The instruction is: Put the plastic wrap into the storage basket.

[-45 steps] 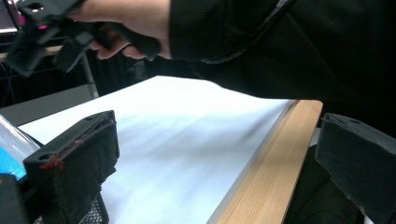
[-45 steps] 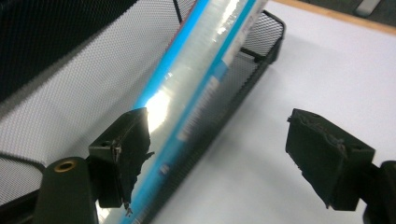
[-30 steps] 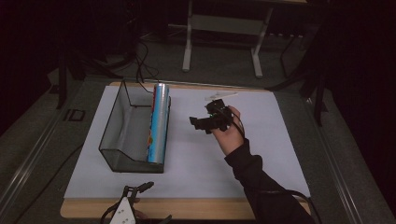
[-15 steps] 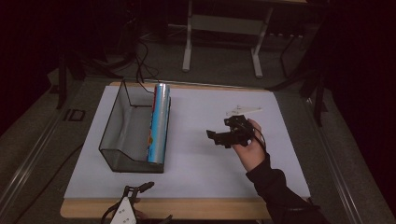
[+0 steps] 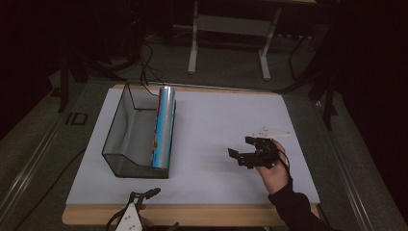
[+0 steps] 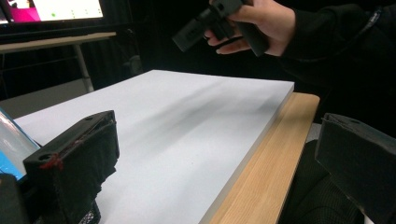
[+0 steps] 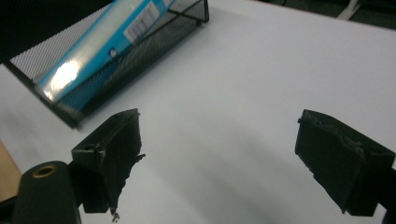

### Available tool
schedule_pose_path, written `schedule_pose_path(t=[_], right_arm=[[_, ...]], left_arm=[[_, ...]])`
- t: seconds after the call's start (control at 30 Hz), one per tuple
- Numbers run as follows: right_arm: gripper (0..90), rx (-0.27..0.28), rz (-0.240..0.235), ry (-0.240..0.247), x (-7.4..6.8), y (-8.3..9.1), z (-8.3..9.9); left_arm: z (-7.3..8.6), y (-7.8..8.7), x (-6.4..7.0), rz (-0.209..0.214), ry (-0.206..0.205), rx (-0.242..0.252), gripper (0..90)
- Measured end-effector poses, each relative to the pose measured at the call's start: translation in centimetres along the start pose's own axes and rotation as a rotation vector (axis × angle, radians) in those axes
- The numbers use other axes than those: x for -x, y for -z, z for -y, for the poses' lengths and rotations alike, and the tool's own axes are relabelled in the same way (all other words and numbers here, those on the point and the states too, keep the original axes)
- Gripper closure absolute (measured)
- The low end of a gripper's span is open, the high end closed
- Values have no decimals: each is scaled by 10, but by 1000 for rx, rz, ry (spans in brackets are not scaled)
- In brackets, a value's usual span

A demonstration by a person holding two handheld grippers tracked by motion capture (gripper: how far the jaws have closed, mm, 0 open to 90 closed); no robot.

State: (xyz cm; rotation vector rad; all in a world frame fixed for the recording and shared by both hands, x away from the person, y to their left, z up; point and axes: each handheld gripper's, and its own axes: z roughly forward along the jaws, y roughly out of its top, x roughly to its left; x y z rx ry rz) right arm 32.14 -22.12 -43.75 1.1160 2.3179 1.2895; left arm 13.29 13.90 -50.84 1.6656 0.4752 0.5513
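A black wire-mesh basket [image 5: 126, 144] stands on the left part of a white board [image 5: 216, 120]. A blue and silver folder [image 5: 163, 126] stands on edge along the basket's right wall, and the right gripper view shows this folder [image 7: 100, 44] inside the mesh basket [image 7: 154, 44]. A hand holds my right gripper [image 5: 240, 147] above the board's right part, open and empty, well apart from the basket. Its black pads [image 7: 114, 142] frame bare white board. My left gripper [image 5: 144, 194] sits at the front edge, jaws wide open, nothing between them. The left gripper view shows the right gripper [image 6: 210, 23] raised in the hand.
The white board lies on a wooden tabletop whose edge [image 5: 192, 215] shows at the front. A table frame with metal legs [image 5: 226, 43] stands on the floor beyond, with cables beside it. A lit screen [image 6: 51, 9] stands far off.
The right hand has carried its open gripper away from the basket, to the right and toward the front edge. The left gripper, basket and folder have stayed put.
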Motion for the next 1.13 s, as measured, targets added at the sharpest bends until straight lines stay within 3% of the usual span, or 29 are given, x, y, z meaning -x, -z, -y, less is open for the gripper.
schedule_pose_path(t=[0.07,0.27,0.47,0.63,1.13], right_arm=[[143,-14,9,9,0,2,9],[149,27,11,14,6,12,31],[149,8,19,14,9,20,50],[149,27,64,76,10,23,67],[149,17,82,79,16,16,79]], left_arm=[[0,0,0,-3,-1,1,2],[0,-1,0,-1,2,-2,2],[1,-1,1,-1,3,-3,2],[1,-2,1,0,3,-5,2],[1,-2,2,8,1,-8,2]])
